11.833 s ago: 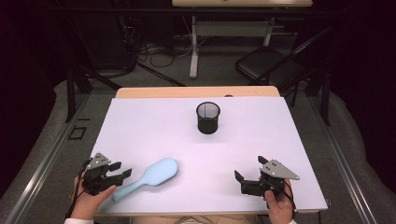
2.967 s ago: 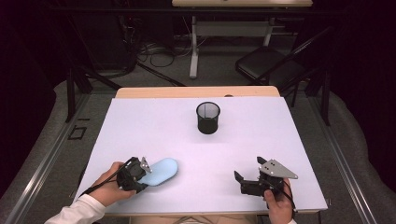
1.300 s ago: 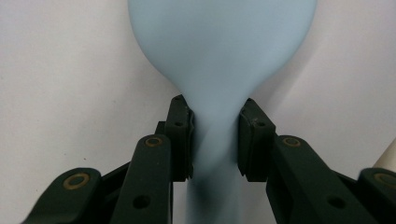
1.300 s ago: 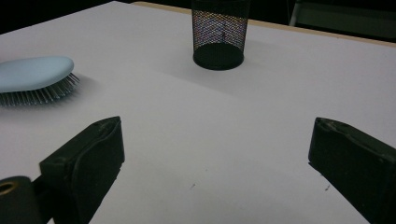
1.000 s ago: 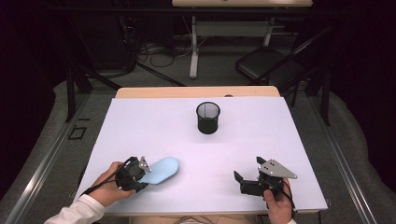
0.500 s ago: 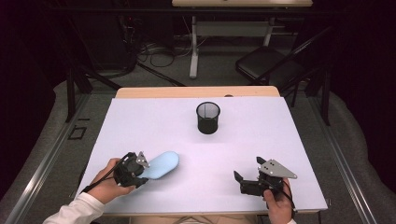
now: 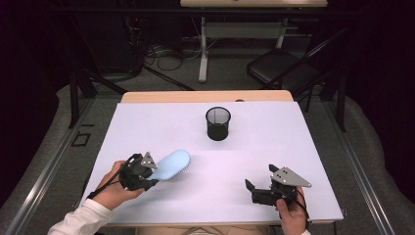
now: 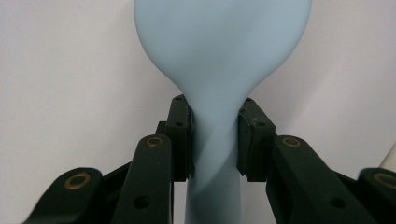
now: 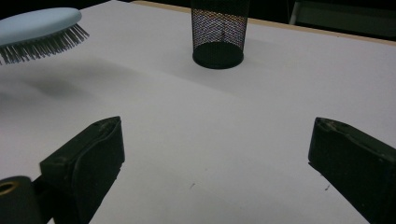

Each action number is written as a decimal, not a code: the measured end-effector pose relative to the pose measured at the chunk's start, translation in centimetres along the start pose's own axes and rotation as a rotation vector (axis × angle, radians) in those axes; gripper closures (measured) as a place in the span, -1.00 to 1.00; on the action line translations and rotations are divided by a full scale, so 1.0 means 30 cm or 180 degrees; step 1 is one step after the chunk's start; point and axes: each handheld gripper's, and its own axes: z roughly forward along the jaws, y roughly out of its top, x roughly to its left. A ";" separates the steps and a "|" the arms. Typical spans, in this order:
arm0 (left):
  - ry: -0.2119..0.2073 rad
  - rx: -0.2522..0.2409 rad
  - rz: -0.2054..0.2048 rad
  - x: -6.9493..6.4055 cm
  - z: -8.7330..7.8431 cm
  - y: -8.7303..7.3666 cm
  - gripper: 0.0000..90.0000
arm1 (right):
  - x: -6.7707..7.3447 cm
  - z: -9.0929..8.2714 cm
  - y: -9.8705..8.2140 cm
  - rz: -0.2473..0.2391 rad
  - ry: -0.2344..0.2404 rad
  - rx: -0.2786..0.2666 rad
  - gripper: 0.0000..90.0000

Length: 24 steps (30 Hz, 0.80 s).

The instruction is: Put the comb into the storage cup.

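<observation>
Left gripper view: left gripper [image 8: 215,140] clamped on unlabelled blue hairbrush [image 8: 219,51] handle; right gripper [image 7: 258,192] wide.

Table [image 7: 147,122]: rectangular, top covered by a plain white sheet; bare wooden edge exposed along the far side. White surface also visible in the left gripper view and right gripper view. A few tiny dark specks on the sheet near the bottom of the right gripper view.

Standing directly on it: one black wire-mesh pen cup [image 7: 218,123], upright, solid round base flat on the sheet, in the far half, near the middle across its width. Its inside is not visible.
</observation>
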 end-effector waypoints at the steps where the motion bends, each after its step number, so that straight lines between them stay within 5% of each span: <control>1: 0.0006 -0.0029 -0.0003 -0.001 -0.003 0.005 0.56 | 0.000 0.000 0.000 -0.0002 -0.0002 -0.0001 -0.93; 24: 0.0059 -0.0385 -0.0020 -0.004 -0.037 0.067 0.56 | -0.004 -0.003 0.000 -0.0011 -0.0006 -0.0012 -0.93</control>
